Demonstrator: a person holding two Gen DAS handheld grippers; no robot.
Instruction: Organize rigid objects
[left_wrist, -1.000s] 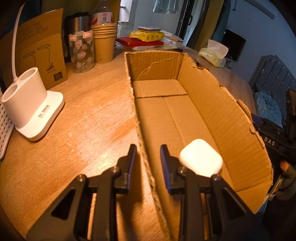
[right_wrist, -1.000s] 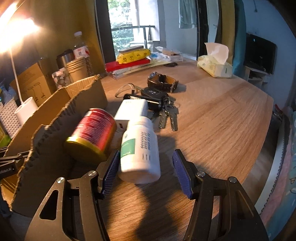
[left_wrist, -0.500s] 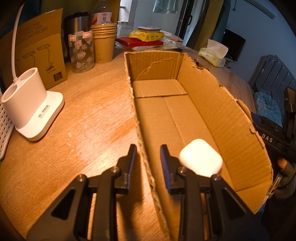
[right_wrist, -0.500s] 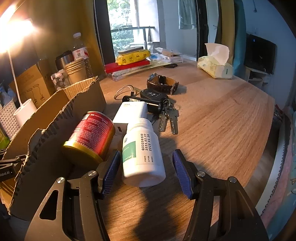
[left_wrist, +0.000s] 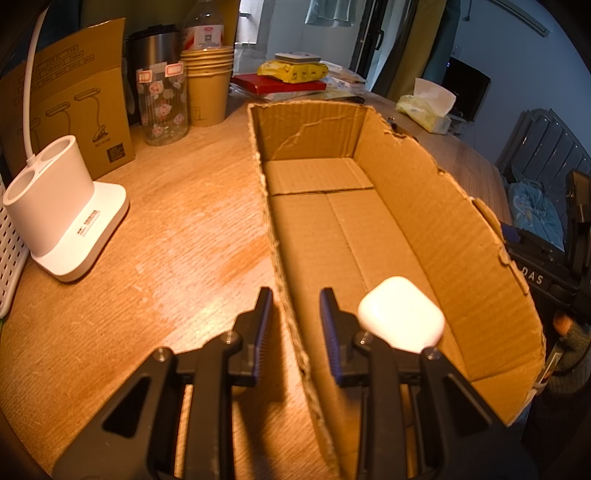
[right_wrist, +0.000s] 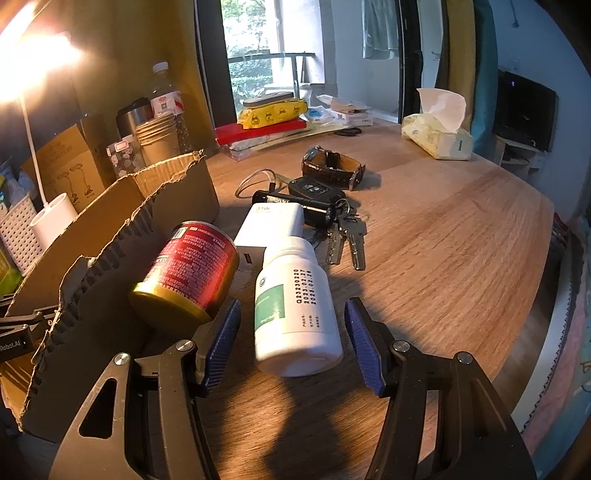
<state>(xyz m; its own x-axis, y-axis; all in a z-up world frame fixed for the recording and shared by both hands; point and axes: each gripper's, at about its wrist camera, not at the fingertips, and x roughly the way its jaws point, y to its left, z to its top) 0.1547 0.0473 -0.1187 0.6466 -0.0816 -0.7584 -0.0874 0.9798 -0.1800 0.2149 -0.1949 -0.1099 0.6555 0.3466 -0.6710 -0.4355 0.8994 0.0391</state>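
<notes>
My right claw (right_wrist: 291, 341), jaws just narrowing, straddles the white plastic pill bottle (right_wrist: 295, 306) lying near the wooden table's (right_wrist: 443, 258) near edge, pads not yet touching; grasp imminent. My left claw (left_wrist: 295, 317) pinches the brown cardboard box's (left_wrist: 443, 229) near wall.

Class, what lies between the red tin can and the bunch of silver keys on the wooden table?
The right wrist view shows a white plastic pill bottle on its side and a white rectangular charger block.

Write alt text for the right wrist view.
A white pill bottle lies on its side on a wooden table between the open blue pads of the right hand-held gripper. A red can, keys and a cardboard box lie nearby.
</notes>
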